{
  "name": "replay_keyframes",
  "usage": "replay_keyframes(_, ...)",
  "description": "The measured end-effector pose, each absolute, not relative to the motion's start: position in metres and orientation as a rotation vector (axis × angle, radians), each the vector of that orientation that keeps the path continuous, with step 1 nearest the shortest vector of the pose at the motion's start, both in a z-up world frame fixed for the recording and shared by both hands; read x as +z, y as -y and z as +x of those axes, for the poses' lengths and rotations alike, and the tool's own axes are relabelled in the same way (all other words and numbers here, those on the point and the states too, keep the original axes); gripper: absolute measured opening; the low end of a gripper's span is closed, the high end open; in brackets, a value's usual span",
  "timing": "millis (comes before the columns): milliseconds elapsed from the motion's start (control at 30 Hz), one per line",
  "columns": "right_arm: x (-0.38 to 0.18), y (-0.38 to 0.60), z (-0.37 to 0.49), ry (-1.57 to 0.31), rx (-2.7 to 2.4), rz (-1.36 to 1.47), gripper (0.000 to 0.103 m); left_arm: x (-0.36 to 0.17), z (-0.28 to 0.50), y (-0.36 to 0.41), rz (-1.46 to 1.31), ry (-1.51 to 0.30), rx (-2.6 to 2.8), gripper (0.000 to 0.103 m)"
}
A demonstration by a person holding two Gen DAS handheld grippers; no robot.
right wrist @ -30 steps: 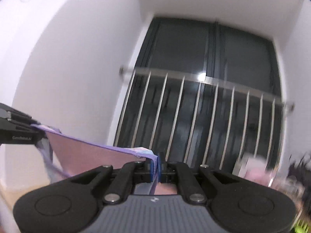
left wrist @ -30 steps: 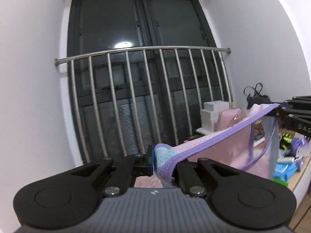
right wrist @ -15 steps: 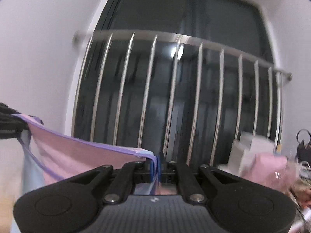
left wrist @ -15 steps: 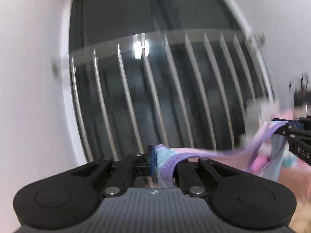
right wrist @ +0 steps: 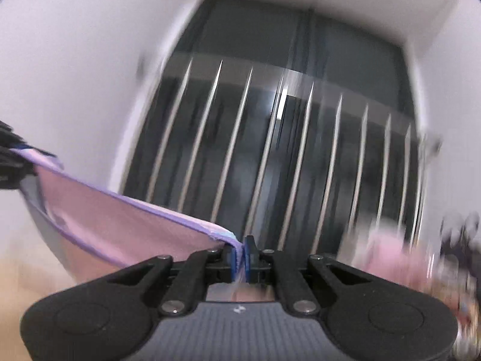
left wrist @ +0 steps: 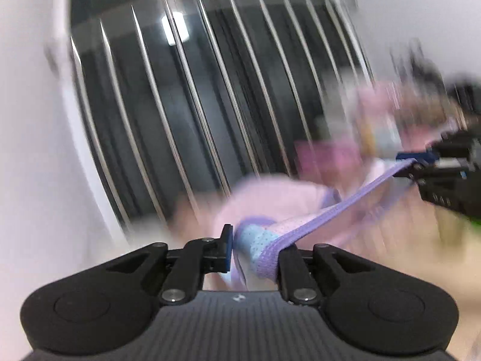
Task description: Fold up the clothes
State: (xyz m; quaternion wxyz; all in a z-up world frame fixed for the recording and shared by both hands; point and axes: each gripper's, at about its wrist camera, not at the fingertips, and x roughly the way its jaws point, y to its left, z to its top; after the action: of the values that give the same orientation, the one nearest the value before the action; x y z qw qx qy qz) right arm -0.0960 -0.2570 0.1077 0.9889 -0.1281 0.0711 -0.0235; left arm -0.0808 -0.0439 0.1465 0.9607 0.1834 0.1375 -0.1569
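Pink garment [right wrist: 126,234] stretched between left tongs [left wrist: 255,252], right tongs [right wrist: 239,255], both opening.

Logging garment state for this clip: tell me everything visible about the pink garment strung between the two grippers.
The pink garment is thin, soft cloth with a lilac ribbed edge band and a pale blue mesh patch. It hangs in the air, the band pulled nearly taut. One corner sits bunched in the left gripper, the other in the right gripper; both grippers' jaws are opening. Blur hides its lower part.
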Motion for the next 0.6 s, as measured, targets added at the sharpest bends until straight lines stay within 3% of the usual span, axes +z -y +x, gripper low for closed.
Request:
replay_keyframes(100, 0.036, 0.265, -0.110, -0.511, 0.062, -0.256, 0.029, 0.072, -0.102, 0.032, 0.304, -0.518, -0.363, 0.020)
replay_keyframes(133, 0.019, 0.269, -0.126, -0.554, 0.094, -0.228, 0.038, 0.058, -0.114, 0.024, 0.246, -0.568, -0.378, 0.026)
replay_keyframes(200, 0.007, 0.271, -0.152, -0.567, 0.109, -0.179, 0.047, 0.042, -0.134, 0.010, 0.152, -0.643, -0.410, 0.040)
replay_keyframes(233, 0.004, 0.272, -0.165, -0.565, 0.110, -0.156, 0.047, 0.041, -0.141, 0.004, 0.119, -0.666, -0.427, 0.046)
replay_keyframes(300, 0.002, 0.271, -0.186, -0.556, 0.127, -0.108, 0.047, 0.046, -0.146, -0.003, 0.079, -0.678, -0.436, 0.047)
replay_keyframes(400, 0.013, 0.260, -0.191, -0.535, 0.203, -0.077, 0.056, 0.059, -0.138, -0.008, 0.079, -0.629, -0.368, 0.062)
replay_keyframes(500, 0.014, 0.253, -0.183, -0.565, 0.164, -0.165, 0.057, 0.051, -0.150, -0.002, 0.191, -0.567, -0.298, 0.065)
replay_keyframes(600, 0.010, 0.263, -0.195, -0.561, 0.085, -0.241, 0.057, 0.030, -0.173, 0.003, 0.311, -0.522, -0.266, 0.075)
